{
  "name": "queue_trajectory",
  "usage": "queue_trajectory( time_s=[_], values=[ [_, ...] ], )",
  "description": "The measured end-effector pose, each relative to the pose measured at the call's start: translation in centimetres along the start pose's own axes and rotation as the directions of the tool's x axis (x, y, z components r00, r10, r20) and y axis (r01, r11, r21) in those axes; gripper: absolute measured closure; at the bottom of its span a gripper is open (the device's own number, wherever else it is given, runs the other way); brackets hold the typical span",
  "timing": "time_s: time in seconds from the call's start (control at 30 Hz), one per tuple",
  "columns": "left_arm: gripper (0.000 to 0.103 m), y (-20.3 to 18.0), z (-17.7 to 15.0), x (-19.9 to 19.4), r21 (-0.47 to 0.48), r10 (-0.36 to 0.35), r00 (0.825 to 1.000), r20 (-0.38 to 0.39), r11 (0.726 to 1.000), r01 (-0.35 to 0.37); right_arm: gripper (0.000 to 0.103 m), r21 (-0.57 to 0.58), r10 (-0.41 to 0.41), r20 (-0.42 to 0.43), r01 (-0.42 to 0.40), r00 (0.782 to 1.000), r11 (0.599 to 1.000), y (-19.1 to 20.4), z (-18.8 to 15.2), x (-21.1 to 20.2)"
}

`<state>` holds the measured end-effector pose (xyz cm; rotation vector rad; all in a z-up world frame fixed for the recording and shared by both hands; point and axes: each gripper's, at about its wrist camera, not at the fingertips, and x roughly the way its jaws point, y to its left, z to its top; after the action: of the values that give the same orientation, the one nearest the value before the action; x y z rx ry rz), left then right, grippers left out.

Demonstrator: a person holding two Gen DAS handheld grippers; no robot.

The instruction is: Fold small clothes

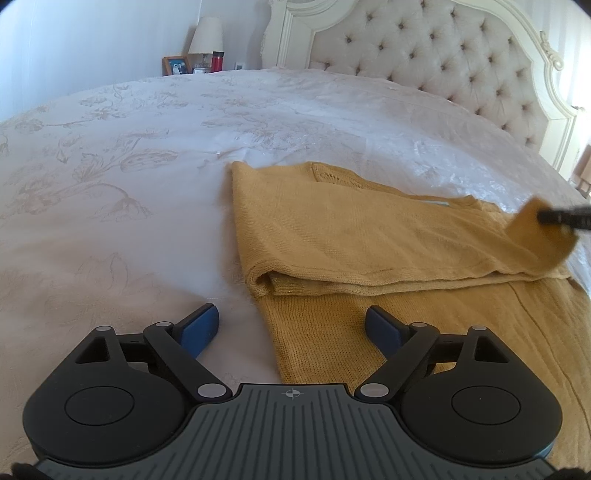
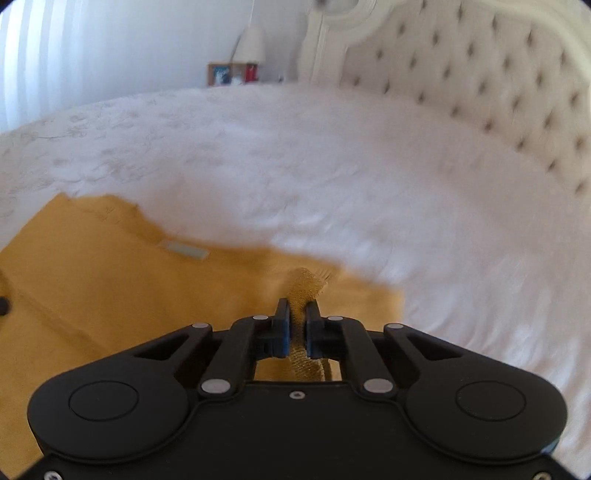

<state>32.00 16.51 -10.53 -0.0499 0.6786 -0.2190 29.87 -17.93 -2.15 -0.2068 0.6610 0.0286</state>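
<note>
while i hold both grippers low over the bed, near to far:
left gripper (image 1: 291,325): jaws spread wide, nothing between the pads; one finger over the bedspread, the other over the sweater's near hem.
right gripper (image 2: 296,325): jaws pinched tight on a bunched strip of the knit, which sticks up past the tips; view blurred.
sweater (image 1: 351,229): mustard knit, flat on the bed, left side folded over the body; right edge lifted in my right gripper's fingers.
bedspread (image 1: 147,166): white, flowered.
headboard (image 1: 443,55): tufted, far right.
lamp (image 1: 206,35): far, beside a red bottle (image 1: 217,61).
</note>
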Motion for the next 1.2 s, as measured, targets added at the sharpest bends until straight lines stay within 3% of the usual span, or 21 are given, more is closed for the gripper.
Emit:
queue_trajectory(
  time_s=[0.2, 0.43, 0.53, 0.67, 0.7, 0.8, 0.83, 0.9, 0.97, 1.1, 1.2],
  values=[
    [0.016, 0.0, 0.0, 0.0, 0.006, 0.002, 1.0, 0.002, 1.0, -0.002, 0.089, 0.058, -0.059, -0.132, 0.067, 0.989, 0.996, -2.0, -0.9, 3.9],
    [0.015, 0.1, 0.0, 0.0, 0.007, 0.001, 1.0, 0.003, 1.0, -0.001, 0.09, 0.094, -0.054, -0.152, 0.068, 0.987, 0.993, -2.3, -1.8, 3.9],
    [0.015, 0.1, 0.0, 0.0, 0.006, 0.001, 1.0, 0.003, 1.0, -0.001, 0.091, 0.095, -0.044, -0.074, 0.051, 0.996, 0.994, -2.3, -1.9, 2.5],
    [0.013, -0.1, -0.1, 0.1, 0.016, 0.005, 1.0, 0.006, 1.0, -0.005, 0.091, -0.034, -0.08, 0.103, 0.084, 0.991, 0.996, -0.9, -1.9, -0.2],
    [0.013, -0.2, -0.1, 0.1, 0.02, 0.006, 1.0, 0.006, 1.0, -0.006, 0.091, -0.018, -0.089, 0.097, 0.091, 0.991, 0.996, -1.1, -1.9, -0.1],
    [0.012, -0.2, -0.1, 0.0, 0.02, 0.005, 1.0, 0.007, 1.0, -0.006, 0.09, 0.063, -0.111, -0.07, 0.116, 0.991, 0.991, -3.0, -2.0, 2.8],
    [0.012, -0.2, -0.1, 0.0, 0.018, 0.004, 1.0, 0.008, 1.0, -0.004, 0.081, 0.081, -0.137, -0.087, 0.144, 0.987, 0.986, -3.4, -2.1, 3.1],
    [0.012, -0.1, -0.2, 0.0, 0.014, 0.001, 1.0, 0.009, 1.0, -0.001, 0.064, 0.117, -0.163, -0.038, 0.167, 0.986, 0.979, -3.5, -1.8, 2.2],
    [0.01, -0.2, -0.2, 0.1, 0.019, 0.003, 1.0, 0.009, 1.0, -0.003, 0.044, 0.12, -0.132, 0.034, 0.127, 0.991, 0.985, -2.4, -1.2, 0.9],
    [0.009, -0.5, -0.3, 0.1, 0.037, 0.014, 1.0, 0.012, 0.999, -0.014, 0.042, 0.049, 0.006, 0.04, -0.008, 0.999, 0.999, 1.1, -0.2, 1.3],
    [0.009, -0.2, -0.4, 0.0, 0.027, 0.003, 1.0, 0.017, 1.0, -0.004, 0.042, 0.021, 0.047, -0.011, -0.047, 0.999, 0.999, 3.4, -0.1, 3.6]
  ],
)
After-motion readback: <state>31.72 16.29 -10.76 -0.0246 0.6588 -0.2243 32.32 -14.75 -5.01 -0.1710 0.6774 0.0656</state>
